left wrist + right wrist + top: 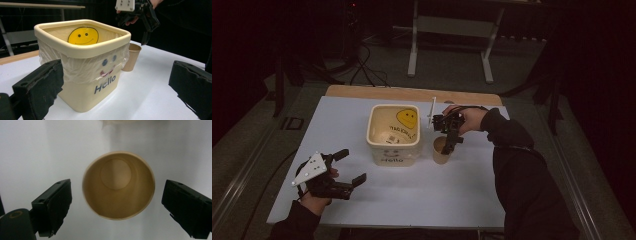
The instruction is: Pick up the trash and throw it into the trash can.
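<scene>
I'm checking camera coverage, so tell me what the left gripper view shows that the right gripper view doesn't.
Left gripper view alone: the cream bin with its smiley sticker, plastic liner and "Hello" lettering, and the right tongs hanging open above the paper cup.

Right gripper view alone: the cup's empty inside, seen from straight above, between those open tongs.

Both: the upright cup on the white table.

My left gripper (346,167) sat low near my edge, jaws spread wide, my hand (317,192) wrapped round its body. My right gripper (450,142) hung farther out, tipped straight down, jaws wide apart, forearm stretched forward.
</scene>
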